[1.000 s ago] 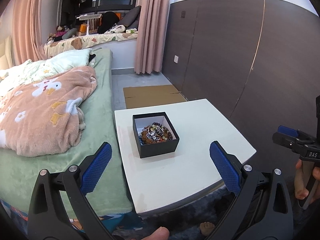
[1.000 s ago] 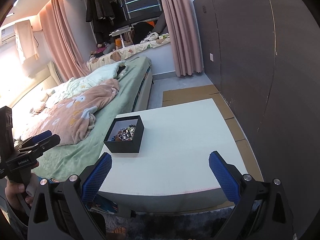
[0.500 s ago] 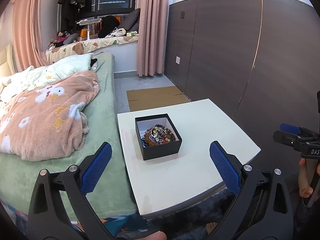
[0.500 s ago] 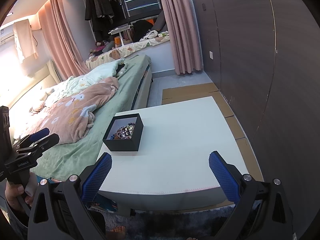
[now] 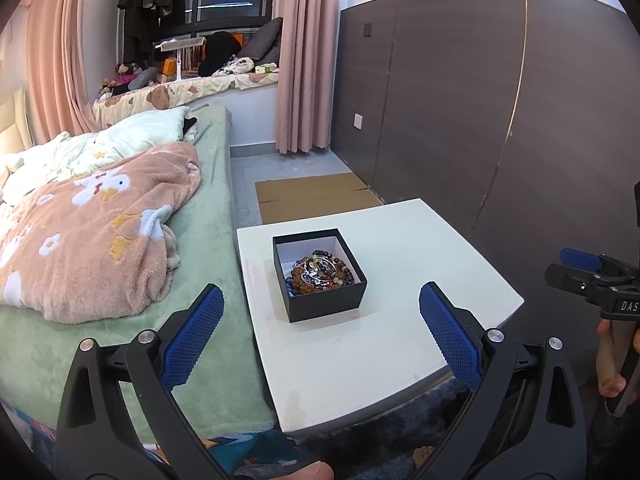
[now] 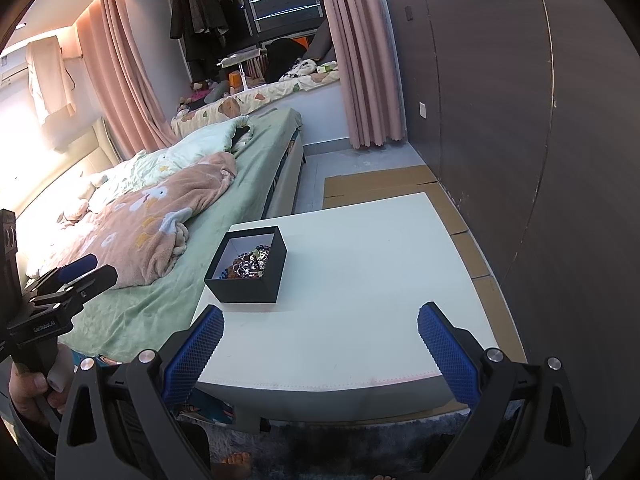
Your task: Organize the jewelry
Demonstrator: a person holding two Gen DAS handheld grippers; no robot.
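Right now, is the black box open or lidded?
Open: the black box has no lid, and its white interior and tangled beaded jewelry show.

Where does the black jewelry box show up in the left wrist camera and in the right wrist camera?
Left wrist view: the black jewelry box sits just below centre, between the open fingers of the left gripper.
Right wrist view: it sits left of centre, above the left finger of the open right gripper.
Shared landmark: the white table under the box.
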